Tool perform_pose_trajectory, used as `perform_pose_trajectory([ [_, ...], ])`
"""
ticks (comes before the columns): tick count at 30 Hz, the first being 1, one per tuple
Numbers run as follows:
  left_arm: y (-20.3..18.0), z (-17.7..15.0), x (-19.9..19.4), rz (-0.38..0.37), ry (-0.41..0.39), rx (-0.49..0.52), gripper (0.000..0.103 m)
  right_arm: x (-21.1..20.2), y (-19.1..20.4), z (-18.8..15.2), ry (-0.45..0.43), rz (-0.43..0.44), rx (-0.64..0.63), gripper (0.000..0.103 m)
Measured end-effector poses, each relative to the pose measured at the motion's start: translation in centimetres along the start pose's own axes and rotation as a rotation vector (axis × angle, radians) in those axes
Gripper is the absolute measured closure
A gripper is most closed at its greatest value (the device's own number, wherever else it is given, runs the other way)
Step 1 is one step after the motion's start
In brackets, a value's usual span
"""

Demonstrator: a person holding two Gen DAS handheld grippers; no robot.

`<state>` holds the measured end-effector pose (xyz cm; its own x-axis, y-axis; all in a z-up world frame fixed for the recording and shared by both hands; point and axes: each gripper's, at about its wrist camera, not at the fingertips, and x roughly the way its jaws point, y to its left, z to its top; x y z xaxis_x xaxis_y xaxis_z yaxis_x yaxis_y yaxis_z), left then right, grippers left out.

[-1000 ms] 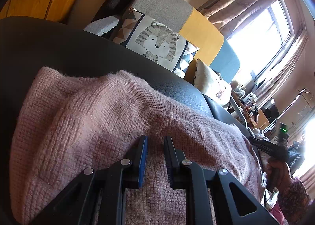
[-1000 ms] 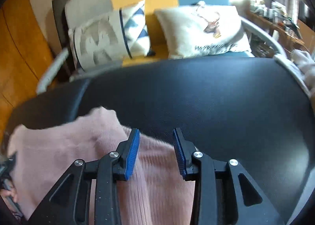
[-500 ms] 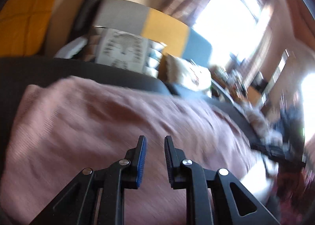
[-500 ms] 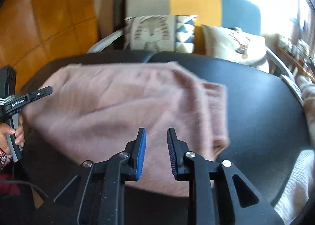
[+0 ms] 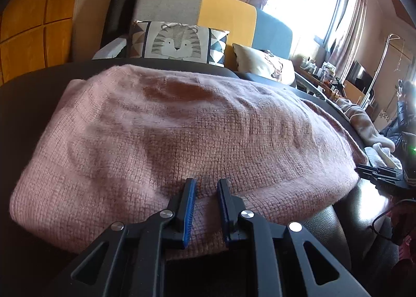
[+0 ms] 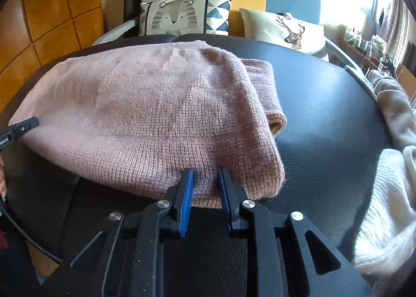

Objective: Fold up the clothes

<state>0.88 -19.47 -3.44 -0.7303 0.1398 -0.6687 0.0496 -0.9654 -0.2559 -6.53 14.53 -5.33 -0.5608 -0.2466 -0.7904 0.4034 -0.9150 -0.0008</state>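
The pink sweater [image 6: 156, 120] lay folded on the black table [image 6: 325, 120]. At the sweater's left edge hovered the left gripper [image 5: 205, 193], jaws a narrow gap apart, holding nothing. At the sweater's near right corner the right gripper [image 6: 205, 182] stood likewise, slightly parted and empty. Right of the sweater lay a white knit [image 6: 384, 206]

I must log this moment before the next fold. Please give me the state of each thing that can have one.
Pink knitted sweater: folded, lying flat on the black leather surface.
White knitted garment: unfolded, heaped at the right edge.
Left claw: open, at the sweater's near edge.
Right claw: open, at the sweater's near edge.
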Motion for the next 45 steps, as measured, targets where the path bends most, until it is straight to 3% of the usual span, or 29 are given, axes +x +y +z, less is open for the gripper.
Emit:
perform_pose_trajectory([
  [2,0.3,-0.2,-0.5,-0.013,-0.005,-0.012,0.085,-0.8,-0.1,0.3,-0.011,0.053,0.034,0.082],
  [5,1.6,-0.2,-1.7,0.0,-0.071,-0.04,0.085,-2.7,0.8,1.6,-0.107,0.098,0.033,0.079],
  [6,2.3,-0.1,-1.9,0.013,-0.09,-0.054,0.085,-2.6,1.3,2.0,-0.111,0.082,0.008,0.079],
  [8,4.0,0.1,-1.4,0.07,-0.078,-0.092,0.085,-1.8,1.8,2.6,-0.095,0.052,-0.037,0.079],
  [11,7.0,-0.4,-0.5,0.164,-0.023,-0.146,0.085,0.3,0.3,2.2,-0.033,0.033,-0.005,0.079],
  [16,9.7,-1.2,-1.5,0.153,-0.067,-0.235,0.092,1.4,-3.8,1.0,-0.027,0.032,0.14,0.079],
  [19,9.1,-0.8,-1.6,0.156,-0.071,-0.23,0.092,1.1,-3.2,2.0,0.008,0.021,0.133,0.079],
  [21,8.1,0.0,-1.9,0.14,-0.093,-0.225,0.089,-0.1,-2.2,3.2,-0.044,0.066,0.166,0.079],
  [24,5.9,1.6,-1.7,0.069,-0.148,-0.187,0.086,-0.9,1.5,5.8,-0.132,0.173,0.111,0.079],
  [30,-1.7,6.3,3.6,-0.068,-0.129,0.019,0.085,2.9,11.0,10.5,-0.134,0.242,-0.126,0.081],
  [32,-3.6,6.7,6.0,-0.031,-0.091,0.108,0.085,4.2,12.9,11.5,-0.132,0.27,-0.159,0.081],
  [34,-4.7,6.8,8.3,0.018,-0.046,0.175,0.085,5.9,14.1,11.9,-0.089,0.242,-0.203,0.081],
  [35,-4.0,6.6,8.9,0.017,-0.036,0.154,0.084,6.9,14.2,11.8,-0.055,0.214,-0.211,0.082],
  [38,-1.8,6.3,9.7,0.014,-0.015,0.066,0.082,8.1,13.1,10.6,-0.071,0.234,-0.183,0.084],
  [43,1.3,6.5,9.8,-0.067,0.003,-0.098,0.082,7.8,13.0,10.1,-0.1,0.225,-0.188,0.082],
  [45,1.5,6.8,9.3,-0.101,0.016,-0.133,0.082,7.9,12.5,10.7,-0.08,0.272,-0.15,0.081],
])
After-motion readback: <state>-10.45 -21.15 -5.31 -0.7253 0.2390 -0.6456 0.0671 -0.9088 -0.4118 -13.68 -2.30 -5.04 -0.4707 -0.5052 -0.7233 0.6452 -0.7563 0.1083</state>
